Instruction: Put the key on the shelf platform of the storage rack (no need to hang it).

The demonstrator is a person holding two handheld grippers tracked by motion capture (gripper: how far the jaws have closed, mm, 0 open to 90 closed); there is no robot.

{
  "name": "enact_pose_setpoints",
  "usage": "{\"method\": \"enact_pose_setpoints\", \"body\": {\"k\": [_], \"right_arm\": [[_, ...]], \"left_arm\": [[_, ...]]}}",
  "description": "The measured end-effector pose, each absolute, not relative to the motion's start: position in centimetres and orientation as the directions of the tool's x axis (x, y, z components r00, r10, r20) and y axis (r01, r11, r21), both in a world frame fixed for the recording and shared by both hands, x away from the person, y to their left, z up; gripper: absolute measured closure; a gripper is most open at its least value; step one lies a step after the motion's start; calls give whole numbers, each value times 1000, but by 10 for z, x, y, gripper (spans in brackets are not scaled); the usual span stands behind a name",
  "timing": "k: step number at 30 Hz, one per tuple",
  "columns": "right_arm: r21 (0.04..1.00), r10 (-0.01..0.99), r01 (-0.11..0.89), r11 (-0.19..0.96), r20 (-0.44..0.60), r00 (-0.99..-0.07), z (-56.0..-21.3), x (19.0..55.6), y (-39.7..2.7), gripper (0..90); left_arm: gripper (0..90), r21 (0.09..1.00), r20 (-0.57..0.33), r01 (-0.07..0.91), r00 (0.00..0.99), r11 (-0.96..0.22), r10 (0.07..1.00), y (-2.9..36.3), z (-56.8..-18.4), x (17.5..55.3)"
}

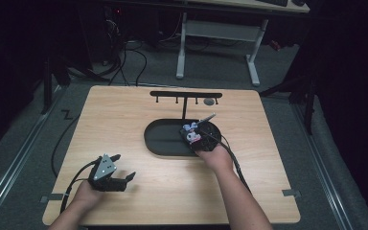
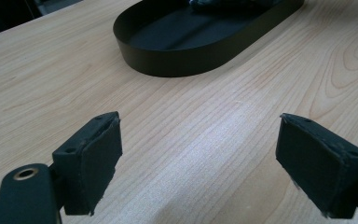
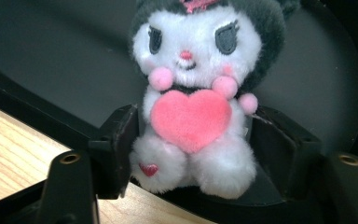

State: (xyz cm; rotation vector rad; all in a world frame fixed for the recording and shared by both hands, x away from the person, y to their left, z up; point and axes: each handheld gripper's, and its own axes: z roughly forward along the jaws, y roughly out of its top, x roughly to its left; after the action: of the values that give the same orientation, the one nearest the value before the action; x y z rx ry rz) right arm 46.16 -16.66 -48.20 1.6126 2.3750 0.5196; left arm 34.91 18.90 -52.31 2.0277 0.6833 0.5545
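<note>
The plush [image 3: 193, 112] sits upright on the tray's [image 1: 160, 139] right end, at about 3 o'clock of its oval, face toward the right gripper [image 3: 191, 154], pink heart to the front. That gripper's jaws flank its body at hip height; the left pad seems to brush the fur while a thin gap shows at the right, so I judge this a grip let go, jaws parted and not pressing. To finish the step well, the jaws should widen until both pads stand clear of the fur, and only then draw straight back toward 6 o'clock, low over the tray rim, so the toy is not dragged or tipped forward. A lift before the fur is free could topple it. The rack [image 1: 186, 96] stands just beyond at 12 o'clock. The left gripper [image 1: 116, 178] rests on the desk [image 1: 124, 115] near 7 o'clock, jaws wide apart and empty.
</note>
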Motion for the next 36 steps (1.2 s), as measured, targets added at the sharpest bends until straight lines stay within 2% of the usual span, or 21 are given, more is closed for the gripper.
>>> {"method": "enact_pose_setpoints", "body": {"k": [7, 20, 24, 36], "right_arm": [[424, 931, 844, 329, 4, -365, -476, 459, -169, 261], [483, 925, 810, 332, 1, -380, -460, 438, -174, 255], [512, 916, 786, 347, -6, -400, -461, 431, -177, 252], [549, 925, 772, 321, -6, -380, -465, 414, -189, 238]], "left_arm": [[153, 860, 119, 252, 746, -444, 655, 189, -523, 349], [153, 856, 126, 253, 744, -451, 656, 188, -523, 349], [153, 855, 129, 252, 742, -453, 657, 188, -524, 349], [153, 854, 128, 254, 742, -453, 658, 188, -523, 350]]}}
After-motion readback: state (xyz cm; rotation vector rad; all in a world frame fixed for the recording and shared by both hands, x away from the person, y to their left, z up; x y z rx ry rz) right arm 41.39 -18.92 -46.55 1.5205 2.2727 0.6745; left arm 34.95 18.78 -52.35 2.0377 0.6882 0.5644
